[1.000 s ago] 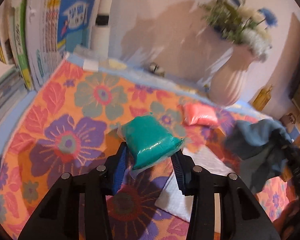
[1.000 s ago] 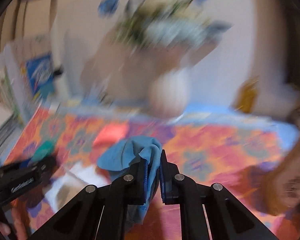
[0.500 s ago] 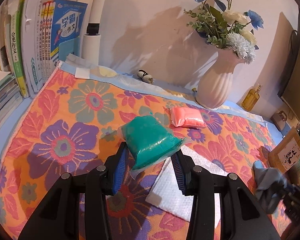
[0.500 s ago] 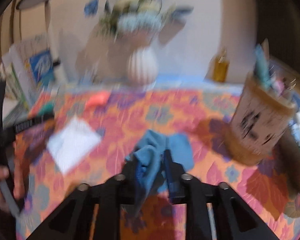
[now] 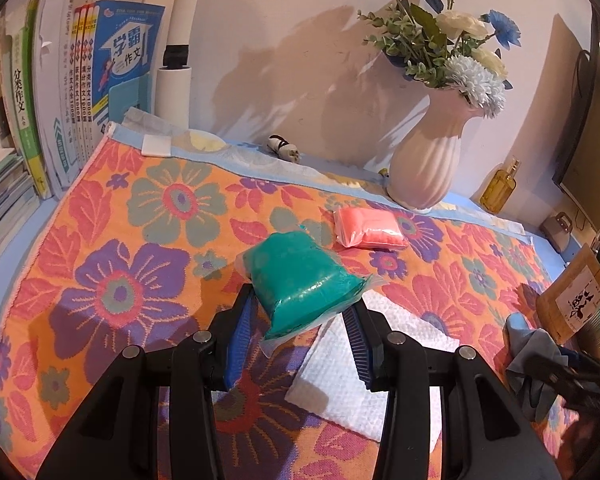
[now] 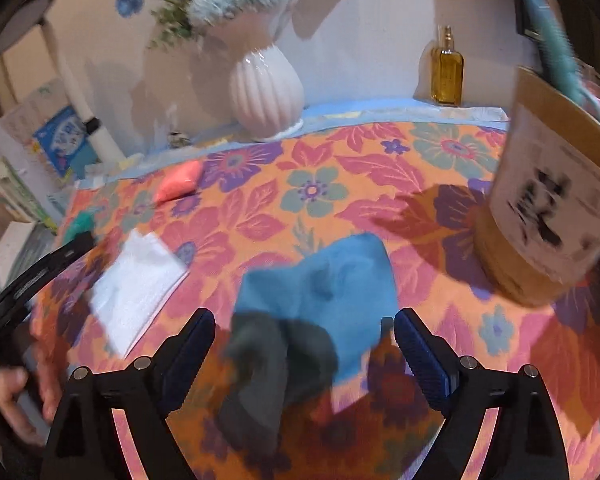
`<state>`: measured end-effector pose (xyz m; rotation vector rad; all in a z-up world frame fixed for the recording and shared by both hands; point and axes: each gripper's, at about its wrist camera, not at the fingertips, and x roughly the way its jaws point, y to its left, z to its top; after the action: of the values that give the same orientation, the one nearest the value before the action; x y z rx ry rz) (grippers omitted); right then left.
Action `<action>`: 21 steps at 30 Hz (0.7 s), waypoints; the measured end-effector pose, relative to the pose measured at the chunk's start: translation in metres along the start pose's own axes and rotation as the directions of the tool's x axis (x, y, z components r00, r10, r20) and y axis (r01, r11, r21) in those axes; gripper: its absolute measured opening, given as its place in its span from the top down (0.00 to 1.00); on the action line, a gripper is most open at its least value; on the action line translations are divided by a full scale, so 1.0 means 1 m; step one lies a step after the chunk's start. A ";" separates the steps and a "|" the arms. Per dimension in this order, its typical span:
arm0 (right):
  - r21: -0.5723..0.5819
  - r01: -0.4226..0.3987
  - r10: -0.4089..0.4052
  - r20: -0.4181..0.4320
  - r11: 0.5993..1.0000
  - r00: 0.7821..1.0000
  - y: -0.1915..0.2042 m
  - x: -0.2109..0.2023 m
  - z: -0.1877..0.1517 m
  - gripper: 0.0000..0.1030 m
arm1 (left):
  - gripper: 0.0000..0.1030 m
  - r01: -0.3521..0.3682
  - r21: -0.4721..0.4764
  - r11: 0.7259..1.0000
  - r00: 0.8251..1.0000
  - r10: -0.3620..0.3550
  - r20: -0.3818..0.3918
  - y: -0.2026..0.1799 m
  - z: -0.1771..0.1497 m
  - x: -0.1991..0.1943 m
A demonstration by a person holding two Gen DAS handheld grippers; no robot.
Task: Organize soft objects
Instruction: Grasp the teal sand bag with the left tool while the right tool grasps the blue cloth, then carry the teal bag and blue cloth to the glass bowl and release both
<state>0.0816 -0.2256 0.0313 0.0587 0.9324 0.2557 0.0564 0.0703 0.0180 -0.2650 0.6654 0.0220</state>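
The left claw (image 5: 298,330) is clamped on a teal plastic-wrapped soft pack (image 5: 302,282), which sticks forward from between its blue-padded fingers (image 5: 240,334) and is held up above the orange, pink and purple flowered cloth (image 5: 112,240) that covers the worktop. Below the pack, a white quilted paper towel (image 5: 352,376) lies flat on the cloth. Further toward the back edge of the worktop, a pink plastic-wrapped soft pack (image 5: 368,227) rests on the cloth just in front of a ribbed white vase of blue and white flowers (image 5: 426,168). The right claw (image 6: 304,342) stands wide apart, its fingers (image 6: 420,350) on either side of a crumpled blue cloth (image 6: 332,276) that lies on the flowered cover near the right edge of the worktop; whether the fingers touch it cannot be told. A round tan paper container with a dark label (image 6: 548,200) stands beside the blue cloth, nearer that right edge. An amber glass bottle (image 6: 447,70) stands at the back edge, and upright books (image 5: 80,80) line the back left corner.
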 end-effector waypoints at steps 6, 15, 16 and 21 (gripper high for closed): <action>-0.080 0.116 -0.117 -0.010 0.990 0.993 0.015 0.010 -0.009 0.44 | 0.60 0.000 0.004 1.000 1.000 0.000 -0.005 -0.001 0.000 0.001; -0.071 -0.125 0.134 0.149 0.990 0.980 0.008 -0.034 -0.022 0.92 | 0.61 -0.017 0.122 0.992 0.998 0.010 0.058 -0.024 -0.005 -0.009; -0.082 -0.134 0.146 0.163 0.988 0.976 0.010 -0.037 -0.023 0.92 | 0.61 -0.023 0.145 0.989 0.998 0.013 0.067 -0.028 -0.006 -0.011; -0.184 -0.143 0.162 0.093 0.973 0.982 0.032 -0.025 -0.022 0.92 | 0.61 -0.021 0.160 0.987 0.998 0.010 0.068 -0.030 -0.004 -0.010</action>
<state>0.0432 -0.2021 0.0433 -0.0196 0.7956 0.4726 0.0489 0.0409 0.0281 -0.1034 0.5993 -0.0079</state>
